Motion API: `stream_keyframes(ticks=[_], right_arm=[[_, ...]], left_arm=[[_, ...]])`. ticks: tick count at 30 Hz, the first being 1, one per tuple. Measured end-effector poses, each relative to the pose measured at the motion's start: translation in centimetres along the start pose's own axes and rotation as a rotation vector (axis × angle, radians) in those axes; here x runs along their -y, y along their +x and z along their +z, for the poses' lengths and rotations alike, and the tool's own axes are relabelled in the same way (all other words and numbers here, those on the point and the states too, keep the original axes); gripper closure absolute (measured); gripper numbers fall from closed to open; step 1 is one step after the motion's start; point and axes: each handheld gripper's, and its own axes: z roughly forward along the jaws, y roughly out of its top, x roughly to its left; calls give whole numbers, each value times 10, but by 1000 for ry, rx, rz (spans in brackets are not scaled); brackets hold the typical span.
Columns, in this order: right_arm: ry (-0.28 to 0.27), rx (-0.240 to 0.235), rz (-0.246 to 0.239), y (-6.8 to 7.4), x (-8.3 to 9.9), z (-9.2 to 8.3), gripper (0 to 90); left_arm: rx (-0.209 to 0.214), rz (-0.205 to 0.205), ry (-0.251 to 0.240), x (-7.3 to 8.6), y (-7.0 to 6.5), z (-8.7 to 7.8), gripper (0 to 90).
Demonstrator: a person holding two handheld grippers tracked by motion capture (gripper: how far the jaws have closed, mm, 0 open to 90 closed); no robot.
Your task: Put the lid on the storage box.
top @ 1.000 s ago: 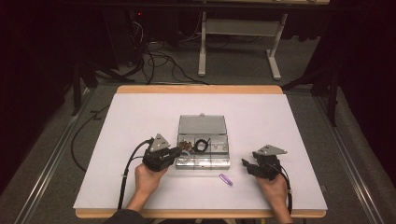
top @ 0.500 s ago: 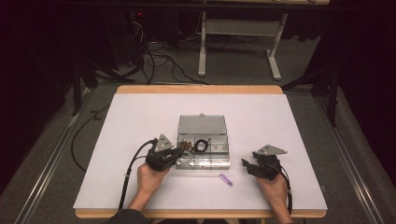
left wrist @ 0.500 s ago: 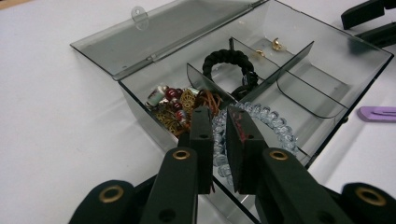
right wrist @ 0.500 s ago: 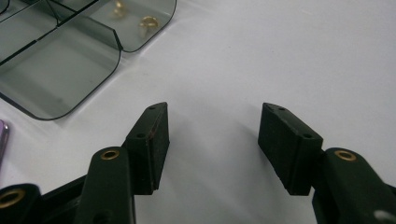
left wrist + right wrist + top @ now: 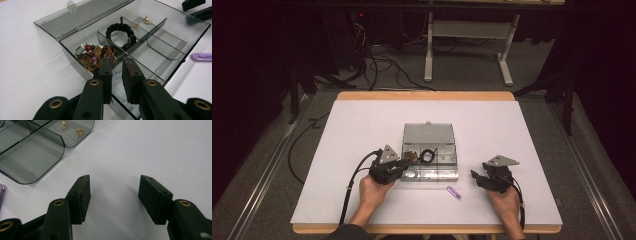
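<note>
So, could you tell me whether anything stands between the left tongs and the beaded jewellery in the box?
Nothing visible does. The box's lid lies folded back, and the beaded jewellery sits uncovered just beyond the left tongs, which have just been opening with nothing gripped between them.

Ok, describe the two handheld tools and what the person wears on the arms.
Both are black. The left tool and right tool each carry a grey three-cornered plate on top and trail a black cable. Each has two flat rectangular black pads on arms with brass-ringed holes; one left pad shows reddish specks. A dark sleeve edge shows at the left forearm.
</note>
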Motion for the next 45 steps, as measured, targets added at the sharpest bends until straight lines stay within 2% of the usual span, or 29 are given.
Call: stream_keyframes(ticks=[5, 8, 19, 23, 32, 43, 45], right_arm=[[-1, 0, -1, 0, 0, 0, 438], [0, 0, 0, 0, 0, 0, 438], [-1, 0, -1, 0, 0, 0, 438], [-1, 0, -1, 0, 0, 0, 438], [-1, 0, -1, 0, 0, 0, 438], [-1, 0, -1, 0, 0, 0, 438], [-1, 0, 1, 0, 0, 0, 438]], left_arm=[[9, -10, -13, -2, 0, -4, 754], [16, -35, -21, -4, 1, -6, 702], [7, -79, -63, -13, 6, -16, 587], [-6, -81, -75, -15, 9, -19, 558], [-23, -99, -95, -15, 16, -27, 528], [-45, -90, -103, -16, 23, -34, 519], [-48, -101, -110, -17, 25, -36, 519]])
